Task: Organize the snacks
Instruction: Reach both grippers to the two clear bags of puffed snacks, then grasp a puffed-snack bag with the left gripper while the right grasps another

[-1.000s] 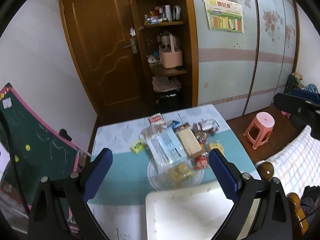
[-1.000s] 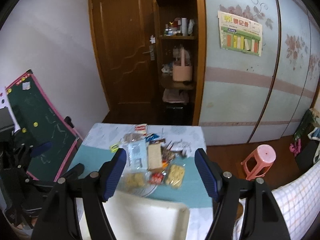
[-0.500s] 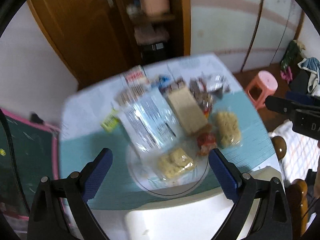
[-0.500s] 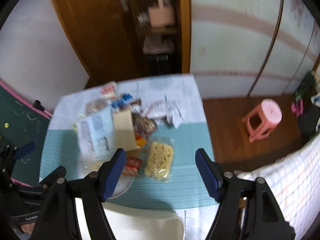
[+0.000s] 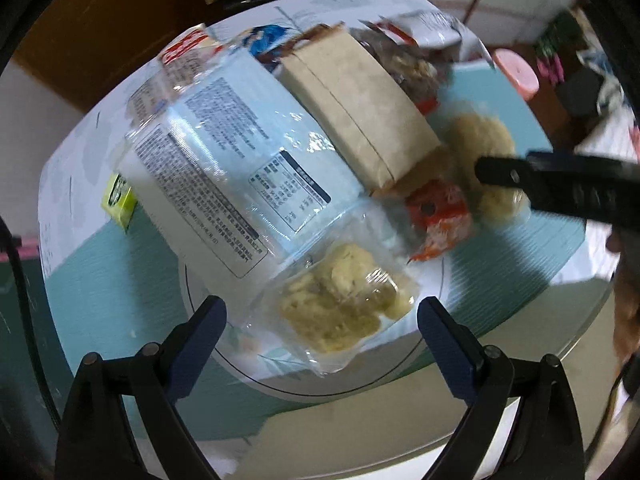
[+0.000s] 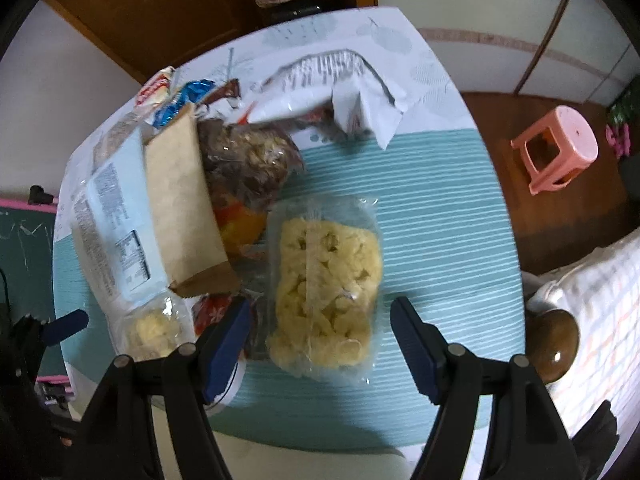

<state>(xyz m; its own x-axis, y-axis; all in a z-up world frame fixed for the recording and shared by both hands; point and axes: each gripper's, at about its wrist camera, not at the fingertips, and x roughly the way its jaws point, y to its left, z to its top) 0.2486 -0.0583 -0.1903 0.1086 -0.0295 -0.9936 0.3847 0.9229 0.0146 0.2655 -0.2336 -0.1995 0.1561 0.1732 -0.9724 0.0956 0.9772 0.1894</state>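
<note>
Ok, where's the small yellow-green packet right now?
In the left wrist view, the small yellow-green packet lies at the far left of the table, beside the left edge of the large pale-blue printed snack bag.

Print covers the pale blue packet (image 5: 224, 152) but is too blurred to read.

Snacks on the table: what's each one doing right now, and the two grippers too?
Left gripper: open, empty, over the small biscuit pack.
Right gripper: open, empty, over the big biscuit pack.
Small biscuit pack: sealed, on the glass plate.
Big biscuit pack: sealed, flat on the table.
White bag: crumpled.
</note>
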